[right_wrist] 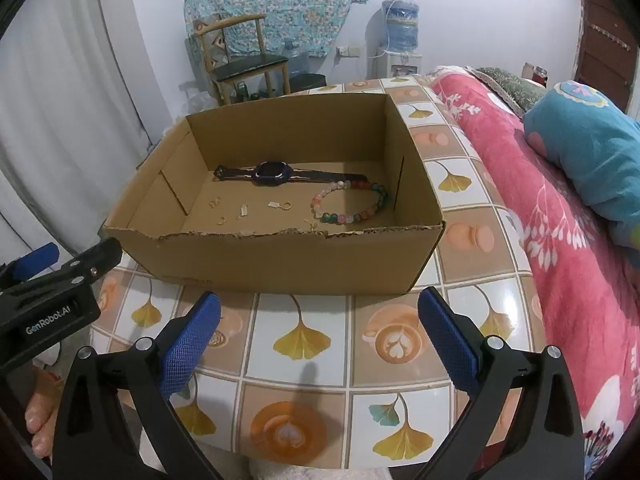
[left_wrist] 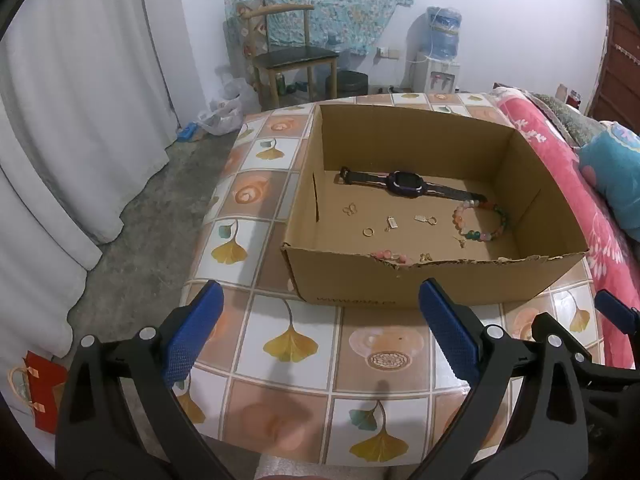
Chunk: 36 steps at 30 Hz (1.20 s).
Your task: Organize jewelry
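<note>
While both the left tool (left_wrist: 320, 320) and right tool (right_wrist: 320, 320) are hovering wide open and empty before the box (right_wrist: 280, 256), the watch (right_wrist: 272, 172), bracelet (right_wrist: 352, 208) and rings are all sitting inside it.

Both wrist cameras look forward and slightly downward from near the tabletop (left_wrist: 304, 344) edge. The left views from the left, the right from the right. Both share the cardboard box (right_wrist: 280, 264).
</note>
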Tool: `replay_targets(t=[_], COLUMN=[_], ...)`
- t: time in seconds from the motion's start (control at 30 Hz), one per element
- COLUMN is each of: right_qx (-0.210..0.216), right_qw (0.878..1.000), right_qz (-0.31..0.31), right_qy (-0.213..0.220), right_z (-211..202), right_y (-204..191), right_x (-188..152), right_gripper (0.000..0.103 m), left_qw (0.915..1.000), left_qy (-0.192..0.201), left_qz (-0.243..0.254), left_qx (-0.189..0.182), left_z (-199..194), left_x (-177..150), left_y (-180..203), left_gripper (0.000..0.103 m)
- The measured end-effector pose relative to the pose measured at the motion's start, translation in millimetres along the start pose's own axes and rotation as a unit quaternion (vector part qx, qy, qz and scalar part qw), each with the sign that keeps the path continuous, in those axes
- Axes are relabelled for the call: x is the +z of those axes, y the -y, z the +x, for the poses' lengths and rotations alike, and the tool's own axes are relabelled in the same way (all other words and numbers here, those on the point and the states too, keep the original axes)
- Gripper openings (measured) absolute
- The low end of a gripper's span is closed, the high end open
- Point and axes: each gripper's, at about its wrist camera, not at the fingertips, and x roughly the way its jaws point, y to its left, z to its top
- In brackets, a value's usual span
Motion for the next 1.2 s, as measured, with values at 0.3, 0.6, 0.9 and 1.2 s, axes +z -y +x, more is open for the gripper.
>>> replay_targets(t=[0.3, 0.6, 0.9, 1.2], right_qx=[0.002, 0.006, 0.009, 0.01], right_qw=[1.0, 1.0, 1.0, 1.0], right_qz=[0.007, 0.009, 0.009, 0.009], right_qy=[-0.007, -0.01, -0.012, -0.012], right_z=[3.6, 4.2, 4.4, 4.6], right_y=[2.3, 3.6, 1.2, 1.5], right_x=[1.9, 2.5, 1.8, 2.1], right_gripper=[0.096, 0.096, 0.096, 0.096], left_qw=[1.0, 1.0, 0.9999, 0.9998], left_qy=[-0.005, -0.006, -0.008, -0.012], left_qz=[0.0, 0.0, -0.001, 0.0], left_qx=[-0.002, -0.004, -0.007, -0.013], left_z=[3.7, 4.7, 3.8, 2.6], left_x=[-0.3, -0.3, -2.3, -3.1], left_y=[0.5, 1.2, 2.9, 4.6], left_gripper=[0.095, 0.095, 0.095, 0.095])
